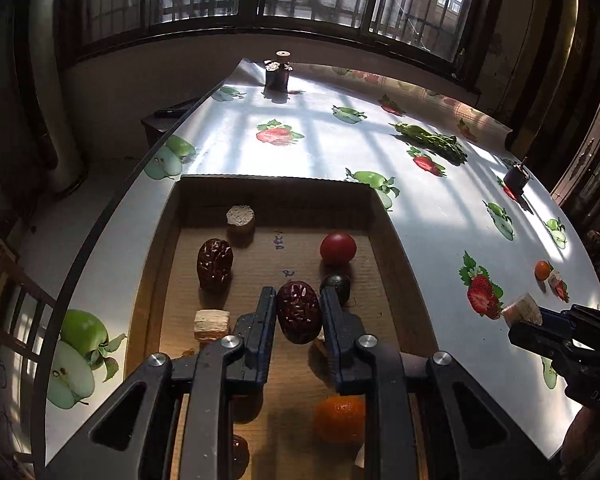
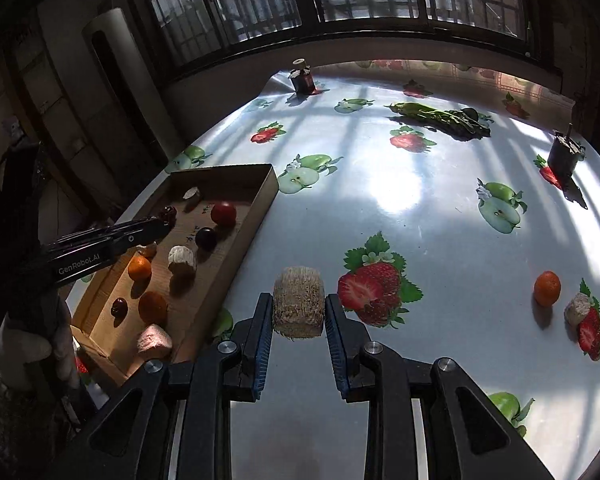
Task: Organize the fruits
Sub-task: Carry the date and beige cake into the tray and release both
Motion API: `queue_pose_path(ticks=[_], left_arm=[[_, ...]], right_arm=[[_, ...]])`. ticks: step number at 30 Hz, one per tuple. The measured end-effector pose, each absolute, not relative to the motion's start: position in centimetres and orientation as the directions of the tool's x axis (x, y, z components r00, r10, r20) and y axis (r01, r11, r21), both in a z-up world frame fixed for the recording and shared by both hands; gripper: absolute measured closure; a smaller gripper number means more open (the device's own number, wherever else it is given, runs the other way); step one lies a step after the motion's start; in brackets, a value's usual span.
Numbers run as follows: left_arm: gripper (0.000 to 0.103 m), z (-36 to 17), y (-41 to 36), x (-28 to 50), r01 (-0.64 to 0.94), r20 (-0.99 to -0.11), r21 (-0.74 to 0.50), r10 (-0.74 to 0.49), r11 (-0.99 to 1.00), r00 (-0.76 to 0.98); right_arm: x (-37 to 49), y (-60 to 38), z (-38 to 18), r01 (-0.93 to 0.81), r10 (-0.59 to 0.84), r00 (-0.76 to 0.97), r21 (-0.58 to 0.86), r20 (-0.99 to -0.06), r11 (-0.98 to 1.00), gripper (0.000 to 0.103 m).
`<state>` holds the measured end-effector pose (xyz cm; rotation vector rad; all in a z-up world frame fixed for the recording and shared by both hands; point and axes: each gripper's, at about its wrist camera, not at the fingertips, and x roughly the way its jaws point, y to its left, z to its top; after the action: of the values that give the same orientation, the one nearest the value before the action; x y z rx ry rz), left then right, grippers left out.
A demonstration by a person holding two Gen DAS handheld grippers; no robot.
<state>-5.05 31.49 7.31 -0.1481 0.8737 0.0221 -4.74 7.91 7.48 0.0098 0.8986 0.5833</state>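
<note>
Fruits are gathered in a cardboard tray (image 1: 384, 216) on the worktop (image 1: 440, 224). One wrinkled red date (image 1: 299, 306) is clenched in the left tool (image 1: 298, 304) above the tray. A pale cane chunk (image 2: 299, 307) is gripped by the right tool (image 2: 299, 312), with the tray at its nine o'clock.

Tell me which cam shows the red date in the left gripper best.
Left wrist view. The red date sits centred between the left gripper pads over the cardboard tray, wrinkled skin clear. The right wrist view shows only that gripper side-on at the tray; the date itself can't be picked out.
</note>
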Motion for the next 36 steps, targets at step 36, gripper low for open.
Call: queue_pose_path(ticks=[36], left_arm=[[0.057, 4.5, 36.7, -6.4, -0.185, -0.802, -0.095, 0.035, 0.978, 0.596]], right_arm=[[-3.1, 21.0, 2.4, -0.574, 0.412, 0.422, 0.114, -0.808, 0.811, 0.066]])
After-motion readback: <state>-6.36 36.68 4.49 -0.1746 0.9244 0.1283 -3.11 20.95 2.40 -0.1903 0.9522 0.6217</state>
